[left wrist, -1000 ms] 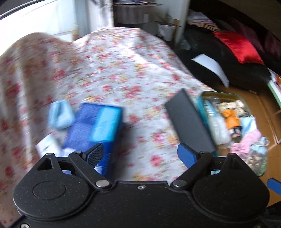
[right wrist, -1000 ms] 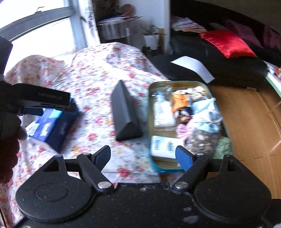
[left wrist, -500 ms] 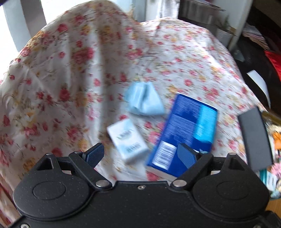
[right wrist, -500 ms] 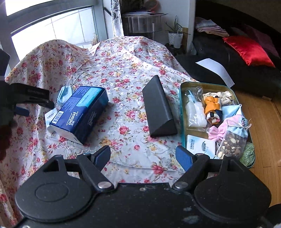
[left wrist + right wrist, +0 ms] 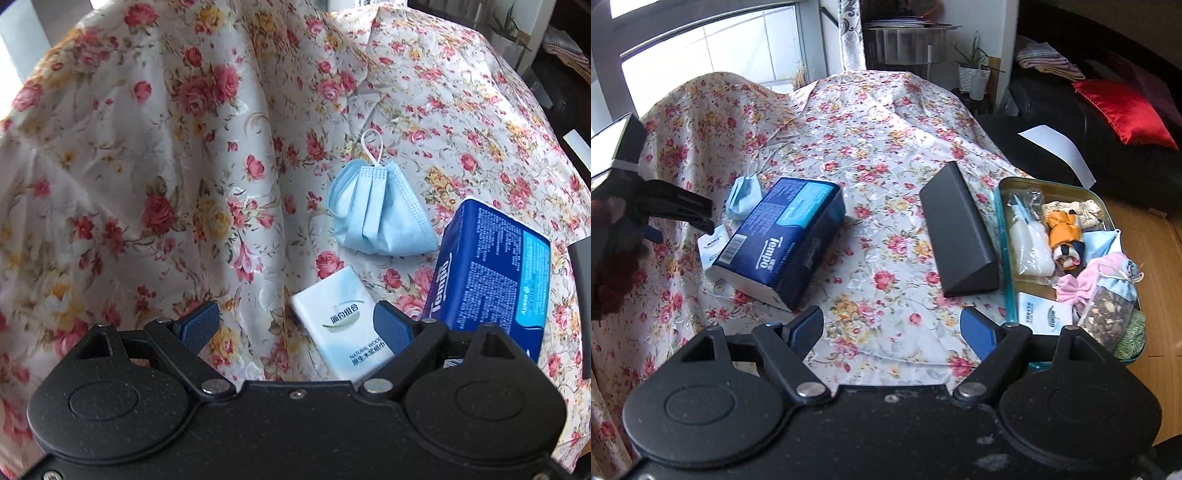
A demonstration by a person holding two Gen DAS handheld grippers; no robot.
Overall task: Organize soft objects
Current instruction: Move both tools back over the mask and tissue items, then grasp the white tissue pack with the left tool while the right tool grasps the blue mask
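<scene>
On the tabletop [image 5: 886, 236] under the floral cloth: one blue face mask [image 5: 380, 214]; one large blue tissue pack [image 5: 783, 236]; one small white tissue packet [image 5: 343, 325]; one dark wedge-shaped case [image 5: 960, 236]; one open tin [image 5: 1003, 236]. Inside the tin: one more small white packet [image 5: 1043, 317], one orange cloth bundle [image 5: 1065, 240], one pink pouch [image 5: 1108, 273]; the rest cannot be counted.
</scene>
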